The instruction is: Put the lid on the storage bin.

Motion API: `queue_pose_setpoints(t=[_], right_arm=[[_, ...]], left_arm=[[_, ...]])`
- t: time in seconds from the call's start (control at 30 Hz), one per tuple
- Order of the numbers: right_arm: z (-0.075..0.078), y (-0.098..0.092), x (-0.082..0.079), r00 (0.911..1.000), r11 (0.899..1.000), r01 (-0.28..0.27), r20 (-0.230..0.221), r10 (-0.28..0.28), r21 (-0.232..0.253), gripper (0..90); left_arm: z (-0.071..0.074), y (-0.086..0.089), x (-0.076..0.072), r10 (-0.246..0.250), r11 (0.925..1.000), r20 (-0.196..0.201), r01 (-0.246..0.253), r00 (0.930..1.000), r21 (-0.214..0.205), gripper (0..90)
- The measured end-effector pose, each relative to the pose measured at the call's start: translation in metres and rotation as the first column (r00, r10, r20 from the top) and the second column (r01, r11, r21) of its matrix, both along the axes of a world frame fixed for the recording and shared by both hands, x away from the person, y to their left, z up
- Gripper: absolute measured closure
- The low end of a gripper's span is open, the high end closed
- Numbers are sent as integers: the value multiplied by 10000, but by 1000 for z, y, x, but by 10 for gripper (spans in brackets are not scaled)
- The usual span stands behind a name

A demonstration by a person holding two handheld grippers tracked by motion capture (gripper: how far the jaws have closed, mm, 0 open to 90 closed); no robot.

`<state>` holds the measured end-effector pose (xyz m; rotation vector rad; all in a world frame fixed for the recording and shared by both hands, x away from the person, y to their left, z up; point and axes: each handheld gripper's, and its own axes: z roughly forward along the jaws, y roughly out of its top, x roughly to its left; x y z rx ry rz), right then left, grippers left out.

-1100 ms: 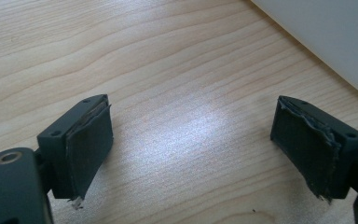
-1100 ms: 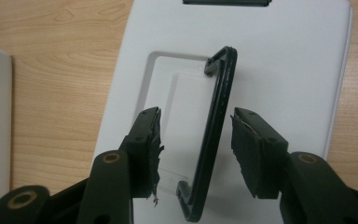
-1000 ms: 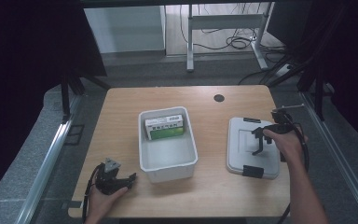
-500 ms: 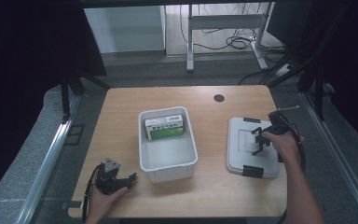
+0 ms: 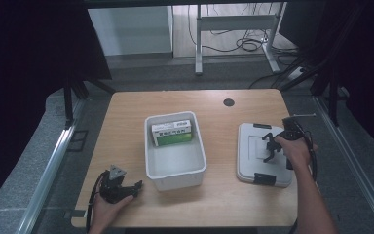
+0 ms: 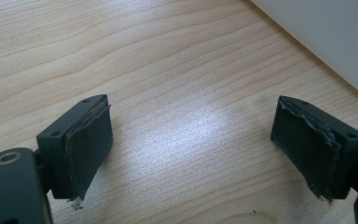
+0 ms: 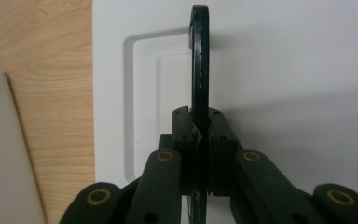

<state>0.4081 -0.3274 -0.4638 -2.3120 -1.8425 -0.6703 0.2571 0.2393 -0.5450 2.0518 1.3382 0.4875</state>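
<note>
Lid (image 5: 263, 153), white with black latches, lies flat on the right part of your worktop (image 5: 126, 126), just right of the white bin (image 5: 175, 161), exactly where it lay a second ago. That bin has not shifted either, and the green box (image 5: 173, 133) rests inside against its far wall. Your right claw (image 7: 200, 140) has just been closing and now pinches the lid's thin black handle (image 7: 199, 70), which stands upright. Your left claw (image 6: 191, 154) rests unmoved at the near left, jaws wide apart over bare wood, holding nothing.
</note>
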Motion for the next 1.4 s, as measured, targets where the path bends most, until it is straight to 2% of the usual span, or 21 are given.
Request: queue_pose_setpoints(t=[0.3,0.63,0.73,0.97,1.07,1.4], right_arm=[[19,6,-6,9992,9995,-173,375,164,252,846],[39,7,-19,9961,9985,-309,841,270,461,846],[44,8,-23,9950,9989,-374,942,345,293,846],[51,11,-30,9919,9966,-633,1137,571,521,847],[53,14,-32,9902,9959,-769,1205,707,468,846],[62,15,-40,9846,9934,-898,1565,777,718,846]], left_arm=[[0,0,0,1,10000,-2,-1,10000,0,125],[0,0,0,1,10000,-5,-1,10000,1,125],[0,0,0,2,10000,-3,-2,10000,0,125],[0,0,0,3,10000,-4,-3,10000,2,125],[0,0,0,5,10000,-3,-5,10000,1,125],[0,0,0,10,10000,-1,-10,10000,12,126]])
